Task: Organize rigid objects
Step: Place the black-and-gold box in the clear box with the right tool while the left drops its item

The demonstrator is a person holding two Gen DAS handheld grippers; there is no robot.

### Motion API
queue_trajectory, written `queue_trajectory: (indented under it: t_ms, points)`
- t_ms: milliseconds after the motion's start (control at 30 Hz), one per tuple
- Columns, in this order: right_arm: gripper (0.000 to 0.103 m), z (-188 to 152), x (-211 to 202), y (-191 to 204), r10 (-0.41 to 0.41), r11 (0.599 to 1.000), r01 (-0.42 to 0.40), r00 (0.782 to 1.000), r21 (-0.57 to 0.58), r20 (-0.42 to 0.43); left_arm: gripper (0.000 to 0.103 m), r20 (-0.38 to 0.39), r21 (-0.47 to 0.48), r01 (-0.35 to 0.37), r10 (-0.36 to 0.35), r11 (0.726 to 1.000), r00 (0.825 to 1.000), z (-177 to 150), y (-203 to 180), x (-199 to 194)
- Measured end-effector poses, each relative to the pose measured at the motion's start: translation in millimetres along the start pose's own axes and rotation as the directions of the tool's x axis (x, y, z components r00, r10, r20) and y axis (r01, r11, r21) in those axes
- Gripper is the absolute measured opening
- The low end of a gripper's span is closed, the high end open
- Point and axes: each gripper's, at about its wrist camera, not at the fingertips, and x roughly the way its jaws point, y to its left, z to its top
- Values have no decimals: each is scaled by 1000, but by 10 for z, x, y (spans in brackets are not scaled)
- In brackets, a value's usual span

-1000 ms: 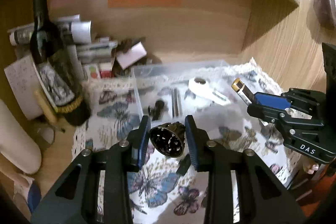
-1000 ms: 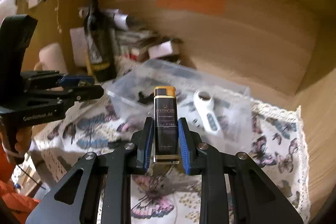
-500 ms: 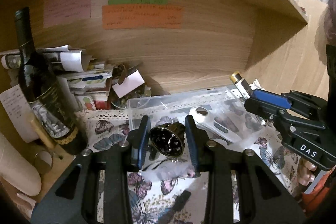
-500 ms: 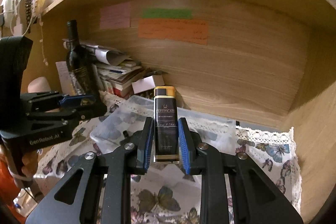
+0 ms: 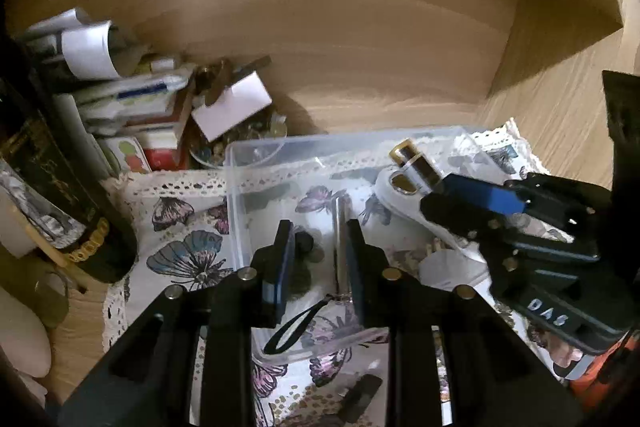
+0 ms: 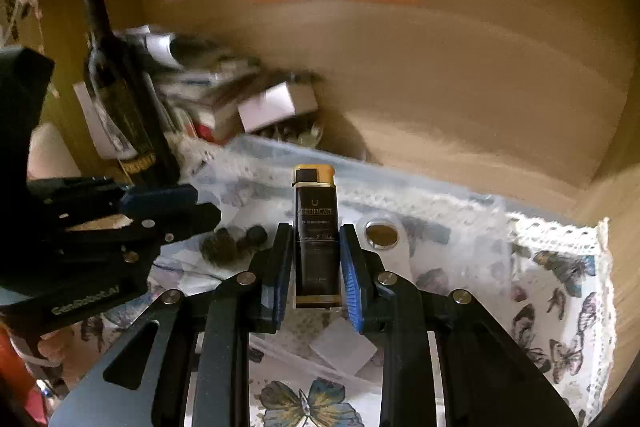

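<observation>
A clear plastic bin (image 5: 256,155) stands on the butterfly cloth under the shelf. My left gripper (image 5: 320,239) is open and empty just above the bin. A dark round ribbed object (image 5: 304,251) lies on the bin floor between its fingers; it also shows in the right wrist view (image 6: 224,243). My right gripper (image 6: 316,239) is shut on a black lighter with a gold cap (image 6: 316,227), held over the bin; the lighter also shows in the left wrist view (image 5: 416,163). A white device with a round lens (image 6: 382,235) lies in the bin.
A dark wine bottle (image 6: 116,95) stands at the left by stacked books and papers (image 5: 120,91). A small bowl of trinkets (image 5: 240,139) sits behind the bin. The wooden back wall (image 5: 360,59) carries coloured notes. A black cord loop (image 5: 292,323) lies in the bin's front.
My left gripper has dropped over the bin, opened and let the dark round object fall onto the bin floor. My right gripper has lowered toward the bin with the lighter still held.
</observation>
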Motion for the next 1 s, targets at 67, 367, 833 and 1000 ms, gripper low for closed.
queue_trajectory:
  t_ms: [67,367,833,1000]
  points:
    - [22,-7,111,5,0,1000,0,999,-6,-37,25,-10,-3,4,-4,1000,1000,-14,21,41]
    - [22,-47,290,15,4,1000,-6,994,-18,-114,25,-7,-3,6,-6,1000,1000,-24,20,14]
    - [38,31,-355,76,-24,999,26,999,-43,31,31,69,13,15,-16,1000,997,-7,-65,-377]
    - [49,-5,-702,92,-41,998,46,994,-51,106,48,126,23,11,-13,1000,992,-51,-94,-631]
